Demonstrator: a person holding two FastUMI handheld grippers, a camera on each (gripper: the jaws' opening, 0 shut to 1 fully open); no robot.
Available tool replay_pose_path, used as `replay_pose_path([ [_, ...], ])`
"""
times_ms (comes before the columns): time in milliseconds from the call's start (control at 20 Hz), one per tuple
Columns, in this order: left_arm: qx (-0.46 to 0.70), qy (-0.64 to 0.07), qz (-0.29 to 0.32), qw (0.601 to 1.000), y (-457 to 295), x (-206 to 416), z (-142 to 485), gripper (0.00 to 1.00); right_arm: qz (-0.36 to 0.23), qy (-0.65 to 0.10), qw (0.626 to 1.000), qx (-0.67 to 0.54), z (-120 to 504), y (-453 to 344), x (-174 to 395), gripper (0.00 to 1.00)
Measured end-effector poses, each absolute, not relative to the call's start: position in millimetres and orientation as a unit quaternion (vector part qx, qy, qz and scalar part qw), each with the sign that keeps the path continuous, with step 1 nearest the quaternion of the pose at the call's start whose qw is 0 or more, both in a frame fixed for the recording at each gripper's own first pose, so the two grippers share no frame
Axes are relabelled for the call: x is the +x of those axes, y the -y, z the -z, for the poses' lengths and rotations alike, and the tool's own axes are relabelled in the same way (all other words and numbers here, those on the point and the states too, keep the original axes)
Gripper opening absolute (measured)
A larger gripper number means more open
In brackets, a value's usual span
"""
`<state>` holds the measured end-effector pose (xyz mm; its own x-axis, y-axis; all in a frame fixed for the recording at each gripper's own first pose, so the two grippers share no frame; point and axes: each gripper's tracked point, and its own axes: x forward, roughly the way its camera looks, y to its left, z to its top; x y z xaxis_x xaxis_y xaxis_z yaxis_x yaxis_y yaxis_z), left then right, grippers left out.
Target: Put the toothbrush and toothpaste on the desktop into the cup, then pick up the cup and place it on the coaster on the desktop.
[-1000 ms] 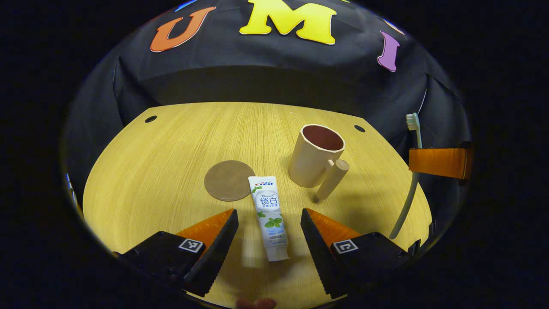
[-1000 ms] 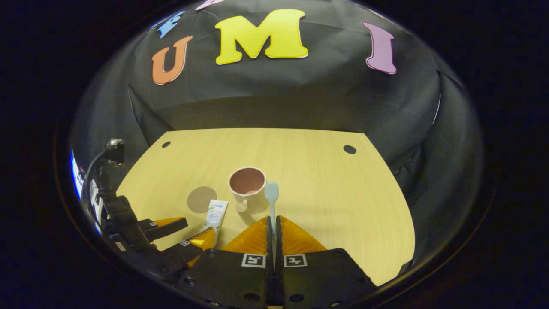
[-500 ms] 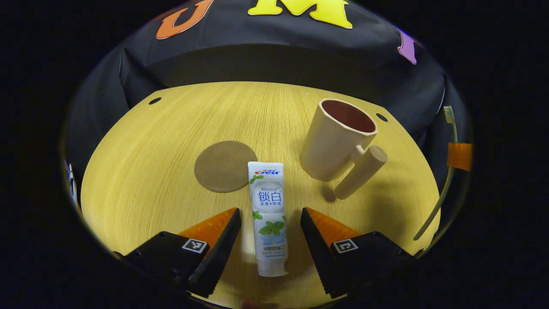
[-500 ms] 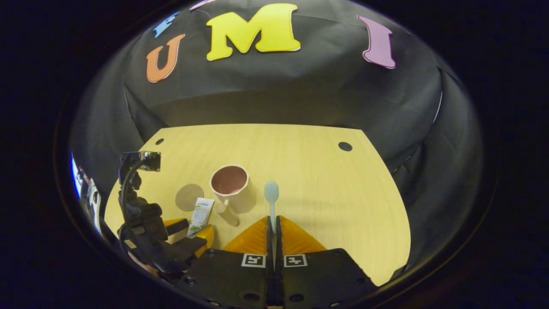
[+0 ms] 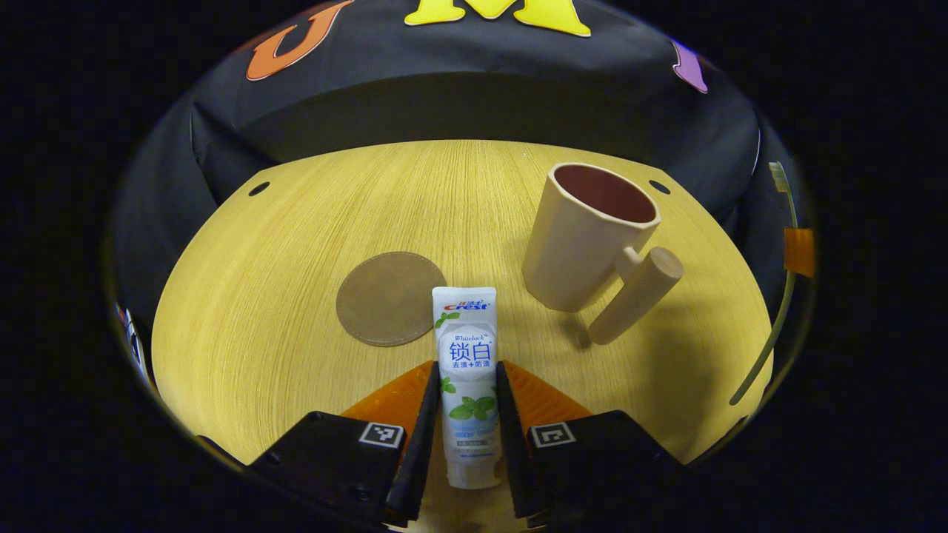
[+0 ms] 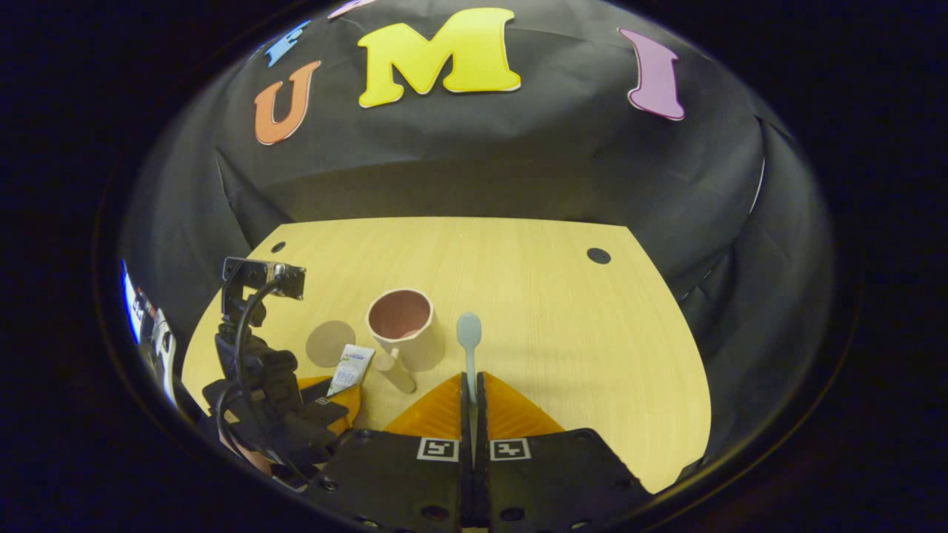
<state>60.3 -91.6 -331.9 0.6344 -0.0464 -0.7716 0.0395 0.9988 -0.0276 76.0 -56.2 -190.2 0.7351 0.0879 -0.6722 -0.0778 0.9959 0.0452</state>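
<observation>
Your left tool (image 5: 464,385) has closed: a second ago its fingers stood wide apart on either side of the toothpaste (image 5: 466,370), and now both press against the tube's lower half as it lies on the table (image 5: 244,326). You also brought that tool forward and lower, so the cup (image 5: 589,237) and coaster (image 5: 389,297) sit nearer in its view

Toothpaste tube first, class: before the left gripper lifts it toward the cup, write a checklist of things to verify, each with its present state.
1. Left gripper jaws closed against both sides of the toothpaste: ok.
2. Firm enough to lift: cannot tell.
3. Cup upright, mouth open: ok.
4. Cup holds nothing yet: ok.
5. Right gripper clamped on the toothbrush: ok.
6. Coaster bare: ok.
</observation>
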Motion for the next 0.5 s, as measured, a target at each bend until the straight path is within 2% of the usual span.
replay_pose_path([
  [50, -0.006, -0.428, 0.024, 0.903, 91, 60, 330, 0.46, -0.045, -0.359, 0.932, 0.007, 189, 55, 77, 0.00],
  [150, -0.008, -0.423, 0.027, 0.905, 91, 59, 326, 0.42, -0.046, -0.353, 0.934, 0.008, 185, 52, 78, 0.00],
  [200, -0.010, -0.416, 0.029, 0.909, 91, 56, 320, 0.48, -0.048, -0.349, 0.936, 0.008, 184, 51, 79, 0.00],
  [250, -0.011, -0.406, 0.030, 0.914, 89, 55, 313, 0.40, -0.050, -0.345, 0.937, 0.008, 181, 48, 80, 0.00],
  [300, -0.011, -0.393, 0.032, 0.919, 87, 52, 304, 0.40, -0.052, -0.341, 0.939, 0.009, 179, 46, 81, 0.00],
  [350, -0.011, -0.381, 0.034, 0.924, 86, 51, 296, 0.46, -0.055, -0.338, 0.940, 0.008, 177, 43, 82, 0.00],
  [400, -0.012, -0.368, 0.036, 0.929, 84, 52, 289, 0.39, -0.058, -0.334, 0.941, 0.007, 175, 40, 83, 0.01],
  [500, -0.018, -0.336, 0.040, 0.941, 82, 52, 271, 0.38, -0.065, -0.322, 0.945, 0.002, 167, 32, 84, 0.00],
])
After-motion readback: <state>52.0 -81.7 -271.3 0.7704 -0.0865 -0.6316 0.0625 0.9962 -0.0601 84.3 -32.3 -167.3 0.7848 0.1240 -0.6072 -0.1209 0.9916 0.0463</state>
